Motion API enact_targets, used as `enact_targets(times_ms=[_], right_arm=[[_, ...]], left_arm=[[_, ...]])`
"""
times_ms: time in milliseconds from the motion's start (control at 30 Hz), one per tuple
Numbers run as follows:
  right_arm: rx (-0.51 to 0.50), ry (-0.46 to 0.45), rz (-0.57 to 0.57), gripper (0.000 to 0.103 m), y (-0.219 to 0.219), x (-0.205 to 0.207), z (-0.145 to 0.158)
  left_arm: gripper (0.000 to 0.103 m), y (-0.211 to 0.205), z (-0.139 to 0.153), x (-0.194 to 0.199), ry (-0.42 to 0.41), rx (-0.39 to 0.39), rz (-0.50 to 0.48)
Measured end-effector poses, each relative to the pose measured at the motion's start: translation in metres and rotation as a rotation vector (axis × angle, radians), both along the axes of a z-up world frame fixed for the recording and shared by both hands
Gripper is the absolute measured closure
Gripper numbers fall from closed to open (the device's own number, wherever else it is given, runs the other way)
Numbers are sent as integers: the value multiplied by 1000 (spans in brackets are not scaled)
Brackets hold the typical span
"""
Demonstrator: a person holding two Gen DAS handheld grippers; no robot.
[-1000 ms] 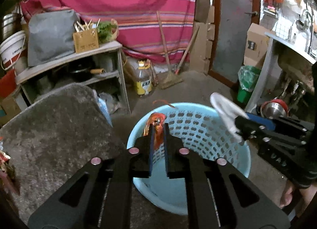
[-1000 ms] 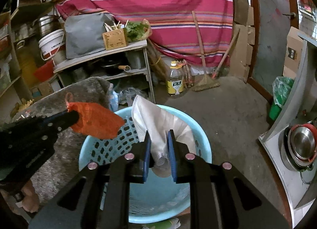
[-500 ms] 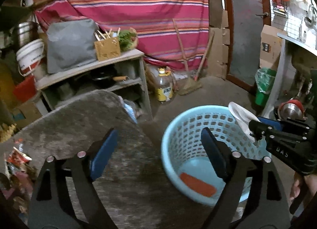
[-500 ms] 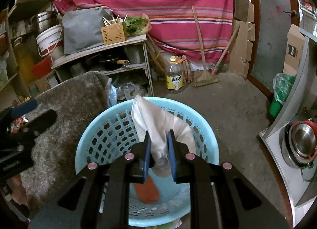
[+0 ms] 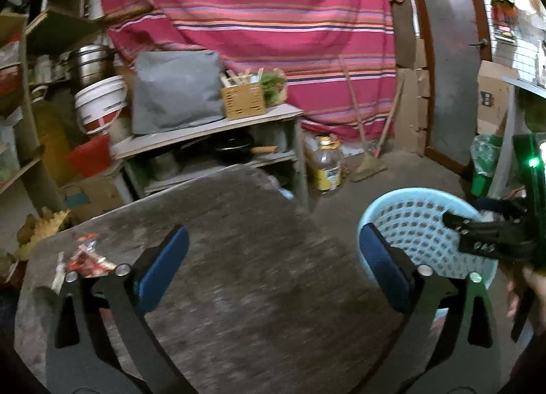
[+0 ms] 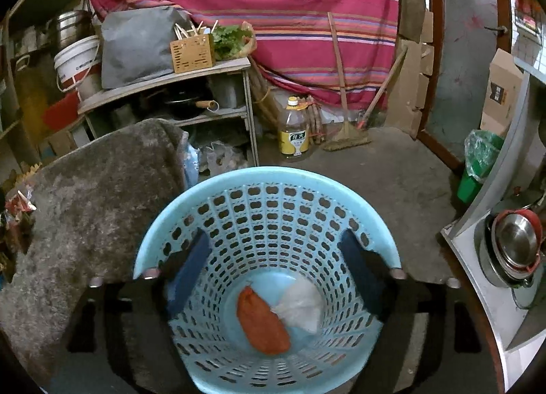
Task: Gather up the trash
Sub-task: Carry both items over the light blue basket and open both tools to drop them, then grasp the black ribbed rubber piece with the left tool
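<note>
A light blue perforated basket point(image 6: 269, 179) stands on the floor beside a grey table point(image 5: 259, 278). An orange wrapper point(image 6: 262, 322) and a white crumpled bag point(image 6: 302, 305) lie on its bottom. My right gripper point(image 6: 276, 264) is open and empty, with its fingers over the basket's mouth. My left gripper point(image 5: 273, 264) is open and empty above the table top. Red and white wrappers point(image 5: 87, 259) lie on the table's left part, left of my left gripper. The basket point(image 5: 419, 203) and the right gripper's body point(image 5: 491, 233) show at the right of the left wrist view.
A shelf unit point(image 6: 170, 80) with a grey bag, a wooden box and greens stands behind the table. An oil bottle point(image 6: 294, 134) and a broom point(image 6: 344, 134) stand on the floor. A green bin point(image 6: 477, 169) and steel bowls point(image 6: 515, 244) are at the right.
Both grippers opened: the orange wrapper dropped from the left, then the white bag from the right, both into the basket. My left gripper swung left over the table.
</note>
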State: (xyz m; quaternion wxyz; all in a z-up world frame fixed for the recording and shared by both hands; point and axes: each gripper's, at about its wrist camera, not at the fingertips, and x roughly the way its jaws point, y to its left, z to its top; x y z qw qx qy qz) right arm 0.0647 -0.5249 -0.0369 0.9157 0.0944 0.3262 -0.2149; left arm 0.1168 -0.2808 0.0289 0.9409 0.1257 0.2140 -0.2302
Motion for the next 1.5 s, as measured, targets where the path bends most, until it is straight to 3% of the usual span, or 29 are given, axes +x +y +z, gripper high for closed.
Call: enact_targets(times_ms=[267, 500, 733, 967, 1233, 1333, 1500], right_arm=[[-97, -26, 60, 4, 73, 14, 17], [-65, -72, 147, 4, 143, 38, 28], [-110, -37, 224, 4, 205, 70, 21], [-136, 11, 284, 4, 242, 93, 13], [-106, 37, 322, 4, 260, 118, 9], [-103, 40, 336, 5, 267, 122, 8], [-107, 43, 368, 5, 282, 125, 7]], left_arm=[[5, 103, -5, 11, -6, 9, 176], [5, 202, -10, 43, 12, 14, 383], [5, 285, -29, 77, 86, -29, 535], [6, 311, -54, 110, 218, -123, 495], [20, 299, -72, 124, 327, -178, 393], [21, 295, -73, 120, 309, -149, 386], [30, 301, -67, 116, 287, -153, 380]])
